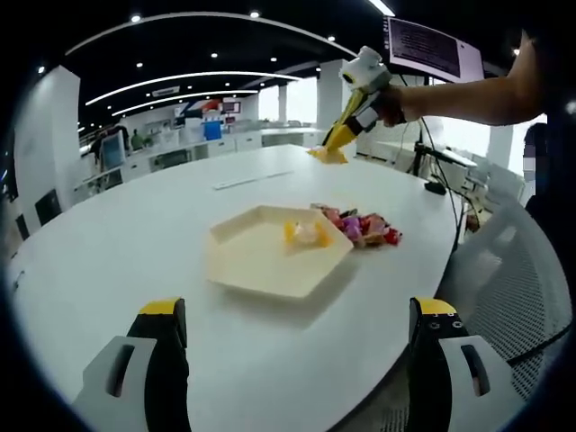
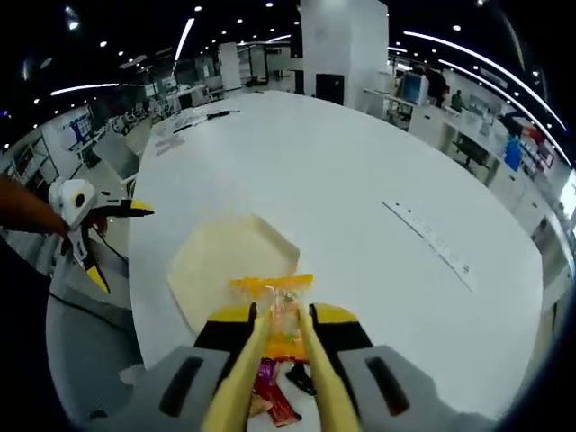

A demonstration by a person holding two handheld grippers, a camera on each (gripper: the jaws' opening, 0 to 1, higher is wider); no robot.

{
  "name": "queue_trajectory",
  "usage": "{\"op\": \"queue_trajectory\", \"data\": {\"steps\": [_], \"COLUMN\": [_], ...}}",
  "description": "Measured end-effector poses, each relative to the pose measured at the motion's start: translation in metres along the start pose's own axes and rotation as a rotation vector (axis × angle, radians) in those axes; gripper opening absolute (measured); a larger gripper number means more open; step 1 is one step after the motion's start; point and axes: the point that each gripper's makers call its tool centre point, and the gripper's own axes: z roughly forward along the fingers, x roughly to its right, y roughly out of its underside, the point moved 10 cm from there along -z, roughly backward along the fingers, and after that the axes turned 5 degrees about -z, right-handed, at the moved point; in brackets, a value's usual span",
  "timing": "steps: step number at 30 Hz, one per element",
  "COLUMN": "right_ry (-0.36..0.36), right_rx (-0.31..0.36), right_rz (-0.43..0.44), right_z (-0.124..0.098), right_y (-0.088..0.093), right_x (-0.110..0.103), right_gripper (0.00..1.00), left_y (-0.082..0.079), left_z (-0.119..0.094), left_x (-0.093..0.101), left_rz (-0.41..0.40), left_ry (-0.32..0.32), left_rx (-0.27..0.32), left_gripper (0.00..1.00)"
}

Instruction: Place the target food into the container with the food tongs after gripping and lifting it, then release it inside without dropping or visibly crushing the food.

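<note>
A cream hexagonal tray (image 1: 256,261) (image 2: 216,265) lies on the white table. One yellow-and-white wrapped snack (image 1: 306,234) rests inside its right side. A pile of wrapped snacks (image 1: 364,227) (image 2: 270,396) lies just outside the tray. My right gripper (image 2: 281,319) (image 1: 331,148), fitted with yellow tongs, is shut on a yellow snack packet (image 2: 270,290) (image 1: 326,157), held high above the table beyond the tray. My left gripper (image 1: 299,310) (image 2: 126,247) hangs open over the near table edge, holding nothing.
A long thin strip (image 1: 252,180) (image 2: 423,238) lies on the table past the tray. A mesh chair (image 1: 513,279) stands at the table's right edge. A person's forearm (image 1: 468,94) carries the right gripper. Desks and screens stand far behind.
</note>
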Motion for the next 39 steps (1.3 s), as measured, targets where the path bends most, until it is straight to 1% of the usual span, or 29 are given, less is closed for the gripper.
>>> {"op": "queue_trajectory", "data": {"steps": [2, 6, 9, 13, 17, 20, 26, 29, 30, 31, 32, 34, 37, 38, 39], "right_ry": [-0.019, -0.05, -0.073, -0.085, -0.094, -0.098, -0.101, -0.104, -0.099, -0.069, -0.068, -0.071, -0.052, -0.066, -0.074], "right_rx": [-0.001, 0.007, 0.015, 0.009, 0.008, 0.011, 0.031, 0.037, 0.039, 0.039, 0.027, 0.034, 0.045, 0.046, 0.053], "right_rz": [-0.025, -0.047, -0.051, -0.077, -0.088, -0.088, -0.145, -0.136, -0.134, -0.134, -0.118, -0.101, -0.101, -0.075, -0.071], "right_z": [0.01, 0.027, 0.036, 0.048, 0.056, 0.062, 0.07, 0.073, 0.075, 0.076, 0.077, 0.08, 0.08, 0.079, 0.078], "right_y": [-0.008, -0.023, -0.033, -0.045, -0.052, -0.053, -0.052, -0.05, -0.05, -0.049, -0.047, -0.042, -0.038, -0.037, -0.037], "right_x": [-0.01, -0.029, -0.038, -0.049, -0.058, -0.063, -0.076, -0.077, -0.078, -0.077, -0.077, -0.076, -0.072, -0.071, -0.07], "right_gripper": [0.22, 0.22, 0.22, 0.22, 0.22, 0.23, 0.24, 0.24, 0.25, 0.25, 0.25, 0.26, 0.27, 0.27, 0.27], "left_y": [0.0, 0.001, 0.002, 0.001, 0.0, 0.0, 0.0, 0.0, 0.0, 0.0, 0.0, 0.001, 0.001, 0.001, 0.001], "left_z": [-0.001, 0.0, 0.0, 0.0, -0.001, -0.001, -0.001, 0.0, 0.0, 0.0, 0.0, 0.0, 0.0, 0.0, 0.0], "left_x": [0.0, 0.0, -0.001, 0.001, 0.0, 0.0, 0.001, 0.001, 0.001, 0.002, 0.002, 0.002, 0.001, 0.001, 0.001], "left_rz": [0.0, -0.001, 0.001, 0.002, -0.006, -0.003, 0.0, -0.001, -0.001, 0.0, 0.0, 0.005, 0.004, 0.002, 0.001], "left_ry": [-0.003, 0.0, 0.002, 0.004, 0.004, 0.005, 0.01, 0.011, 0.012, 0.013, 0.012, 0.01, 0.009, 0.008, 0.008], "left_rx": [0.001, -0.002, -0.004, -0.002, 0.004, 0.006, -0.002, -0.002, -0.002, -0.004, -0.006, -0.011, -0.012, -0.011, -0.011], "left_gripper": [1.0, 1.0, 1.0, 1.0, 1.0, 1.0, 1.0, 1.0, 1.0, 1.0, 1.0, 1.0, 1.0, 1.0, 1.0]}}
